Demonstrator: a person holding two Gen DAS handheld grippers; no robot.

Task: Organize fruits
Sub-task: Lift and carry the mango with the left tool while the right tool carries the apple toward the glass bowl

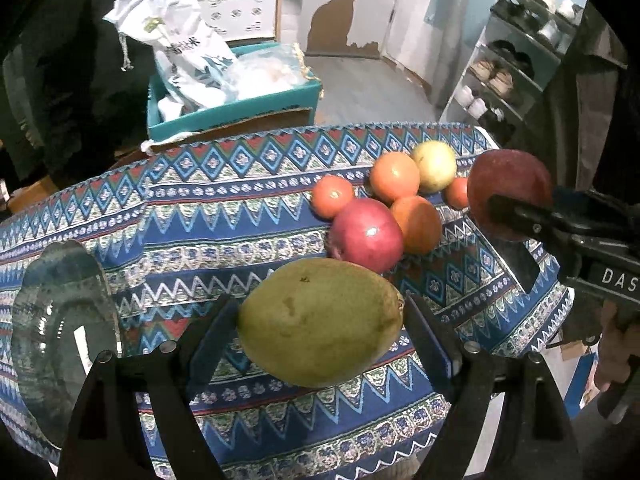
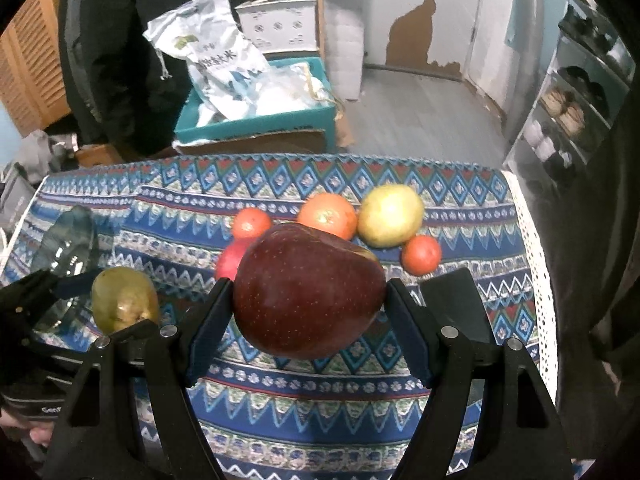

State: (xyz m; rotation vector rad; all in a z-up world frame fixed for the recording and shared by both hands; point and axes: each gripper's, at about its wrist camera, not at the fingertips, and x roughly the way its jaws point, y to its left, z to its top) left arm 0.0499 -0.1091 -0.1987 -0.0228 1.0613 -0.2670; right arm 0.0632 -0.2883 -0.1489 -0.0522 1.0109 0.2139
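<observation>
My left gripper (image 1: 322, 320) is shut on a green mango (image 1: 320, 322), held above the patterned tablecloth. My right gripper (image 2: 308, 294) is shut on a dark red apple (image 2: 308, 292), also lifted off the cloth; the same apple (image 1: 508, 192) shows at the right of the left wrist view, and the mango (image 2: 124, 300) at the left of the right wrist view. On the cloth lie a red pomegranate (image 1: 366, 236), oranges (image 1: 394, 176) and a yellow-green fruit (image 1: 434, 166). A clear glass plate (image 1: 60, 320) sits at the left.
The patterned tablecloth (image 1: 200, 216) covers the table, whose far edge drops to the floor. Behind it stands a teal box (image 1: 236, 108) with a white bag (image 1: 180, 36). A shoe rack (image 1: 512, 72) stands at the right. A person in dark clothes (image 2: 116, 60) stands behind the table.
</observation>
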